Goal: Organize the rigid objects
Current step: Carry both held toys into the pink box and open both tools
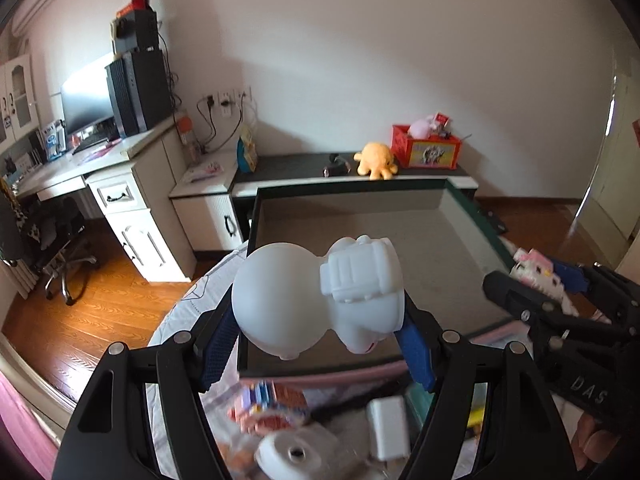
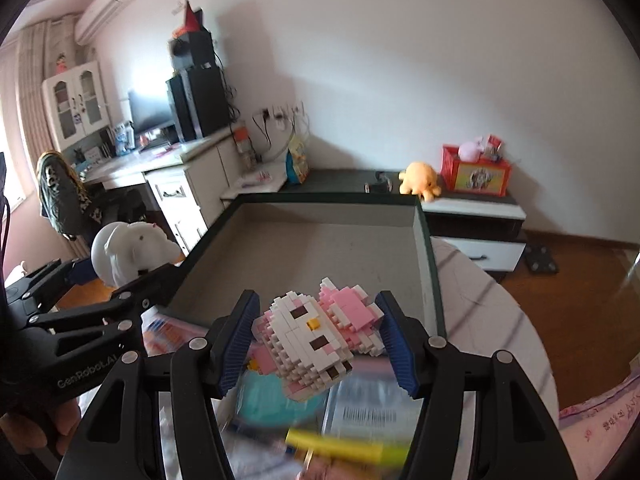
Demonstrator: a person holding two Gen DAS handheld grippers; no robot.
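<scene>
low in the left wrist view, the left gripper (image 1: 320, 340) has its blue pads (image 1: 218, 354) pressed against a white figurine (image 1: 320, 296), a round-headed toy with a boxy pack on its back, held up in the middle of the frame. under it, at the bottom edge, lies a blurred heap: a small pink and orange block model (image 1: 266, 402), a white adapter (image 1: 388, 426) and a white round piece with a hole (image 1: 298, 450).

in the right wrist view, the right gripper (image 2: 316, 340) is clamped on a pink and white brick cat (image 2: 316, 336), its blue pads touching both sides, the toy tilted at lower centre. below it are a teal shape (image 2: 260, 400), a clear packet with a barcode (image 2: 368, 404) and a yellow pen (image 2: 340, 446), all blurred.

each gripper shows in the other's view: the right one at the right edge of the left view, the left one with its white toy at the left edge of the right view.

just beyond both toys sits a wide dark-rimmed tray (image 1: 468, 216) with a bare grey floor, filling mid-frame in both views. it rests on a round pale table (image 2: 500, 320).

farther back, a low dark cabinet (image 1: 288, 166) carries a yellow plush octopus (image 1: 377, 160) beside a red box (image 1: 426, 152) of small toys. at upper left stand a white desk (image 1: 100, 176), a monitor (image 1: 86, 98) and a black computer tower (image 1: 138, 88), with an office chair (image 1: 60, 248) on the wooden floor (image 1: 104, 300).
</scene>
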